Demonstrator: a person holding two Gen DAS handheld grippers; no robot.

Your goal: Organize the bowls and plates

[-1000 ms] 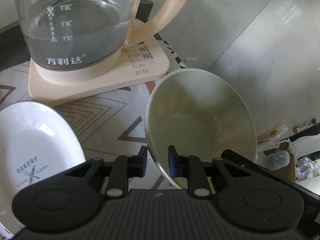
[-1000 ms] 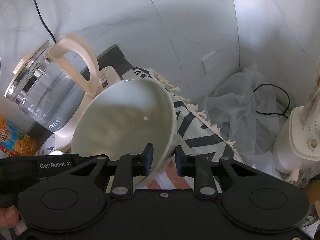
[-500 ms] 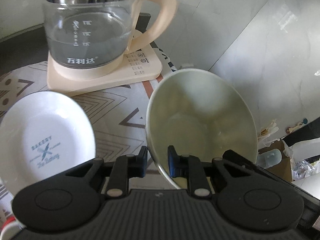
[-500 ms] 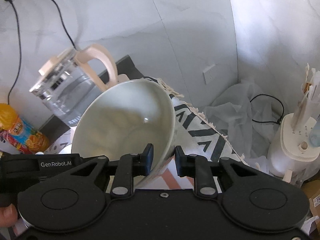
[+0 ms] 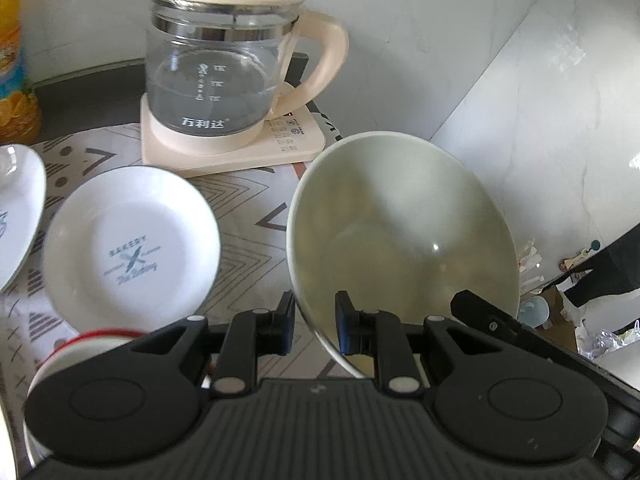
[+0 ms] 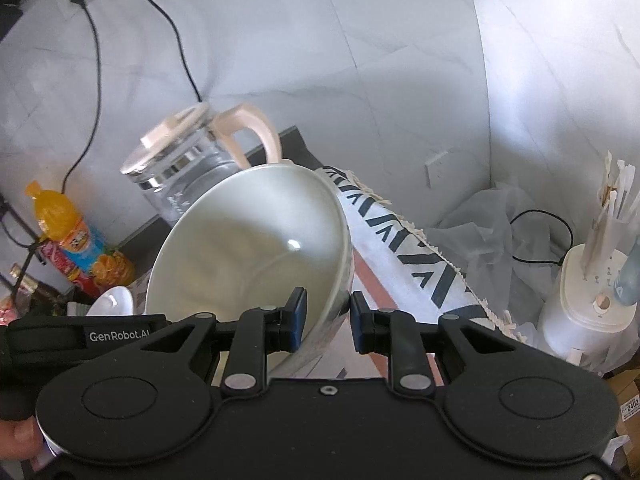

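Both hand-held grippers, left [image 5: 314, 328] and right [image 6: 326, 320], pinch the tilted bowl's [image 5: 400, 236] rim.

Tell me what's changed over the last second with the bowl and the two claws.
Both claws, left and right, lifted the pale green bowl up and back from the kettle. Nothing was let go; each still pinches the rim. The bakery plate stayed put.

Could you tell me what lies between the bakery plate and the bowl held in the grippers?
In the left wrist view, only bare patterned tablecloth lies between the bakery plate and the bowl; nothing stands there.
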